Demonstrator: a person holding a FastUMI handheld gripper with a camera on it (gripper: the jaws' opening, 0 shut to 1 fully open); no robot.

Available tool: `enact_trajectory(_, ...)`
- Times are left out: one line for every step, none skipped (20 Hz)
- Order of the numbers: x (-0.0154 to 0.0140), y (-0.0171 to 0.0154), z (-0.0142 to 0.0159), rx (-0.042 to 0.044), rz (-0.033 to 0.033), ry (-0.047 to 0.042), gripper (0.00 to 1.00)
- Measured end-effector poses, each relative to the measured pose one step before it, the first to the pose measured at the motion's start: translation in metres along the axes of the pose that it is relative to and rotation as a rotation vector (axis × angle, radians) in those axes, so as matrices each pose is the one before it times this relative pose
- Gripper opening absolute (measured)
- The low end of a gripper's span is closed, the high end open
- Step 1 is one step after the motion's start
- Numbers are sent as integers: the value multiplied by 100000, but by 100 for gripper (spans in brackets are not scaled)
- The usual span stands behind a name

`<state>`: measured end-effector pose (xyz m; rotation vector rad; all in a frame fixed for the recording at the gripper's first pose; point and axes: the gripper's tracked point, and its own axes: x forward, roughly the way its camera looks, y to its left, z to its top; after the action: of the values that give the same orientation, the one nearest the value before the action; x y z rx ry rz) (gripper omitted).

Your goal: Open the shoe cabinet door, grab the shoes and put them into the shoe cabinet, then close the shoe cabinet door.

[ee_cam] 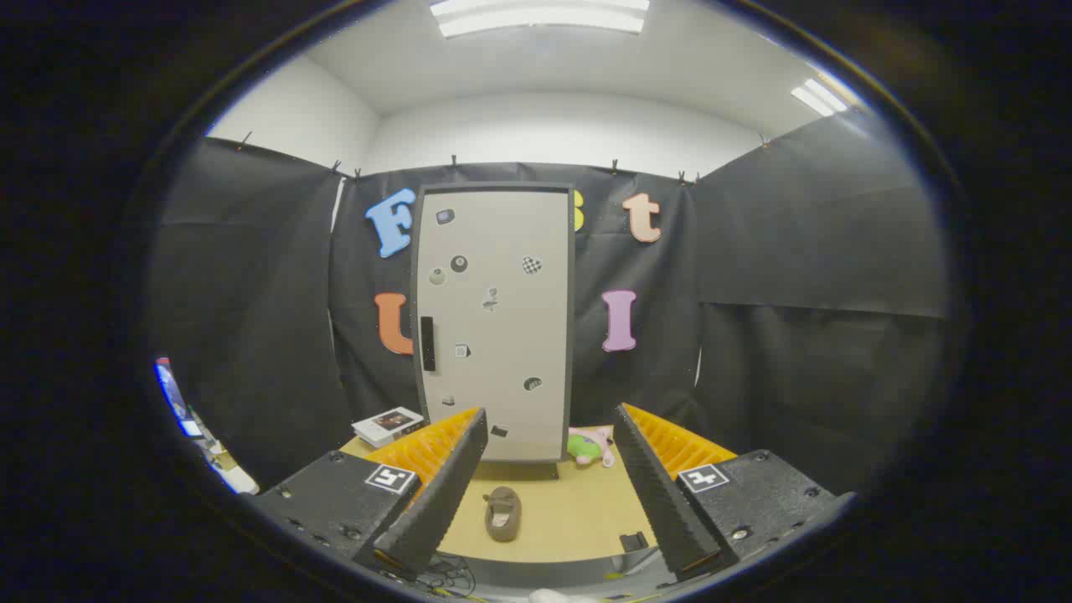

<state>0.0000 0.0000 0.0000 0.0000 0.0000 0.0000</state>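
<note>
A tall pale shoe cabinet (496, 322) stands at the back of the wooden table (578, 511), its door shut and dotted with small stickers. A dark vertical handle (428, 343) sits on the door's left side. A brown shoe (502, 512) lies on the table between my fingers and well short of the cabinet. My gripper (548, 431) is open, held back from both the shoe and the cabinet, with nothing between its fingers.
A small white box (387, 425) lies left of the cabinet's foot. A pink and green plush toy (591, 445) sits to its right. A small dark object (634, 541) rests near the table's front edge. Black cloth walls close in on all sides.
</note>
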Motion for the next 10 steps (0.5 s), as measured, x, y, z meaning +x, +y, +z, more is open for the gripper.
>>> enact_trajectory(-86,0,-210,239,-241,454,99)
enact_trajectory(65,154,-162,212,-105,430,99)
enact_trajectory(14,141,-40,633,-86,10,99)
enact_trajectory(106,136,-131,335,31,622,99)
enact_trajectory(107,123,-169,416,-44,366,99)
enact_trajectory(112,184,-183,-72,-117,395,99)
enact_trajectory(33,96,-78,-453,-209,282,99)
enact_trajectory(161,107,-63,-223,-278,200,99)
enact_trajectory(137,279,-239,196,227,438,99)
enact_trajectory(216,304,-176,306,203,350,99)
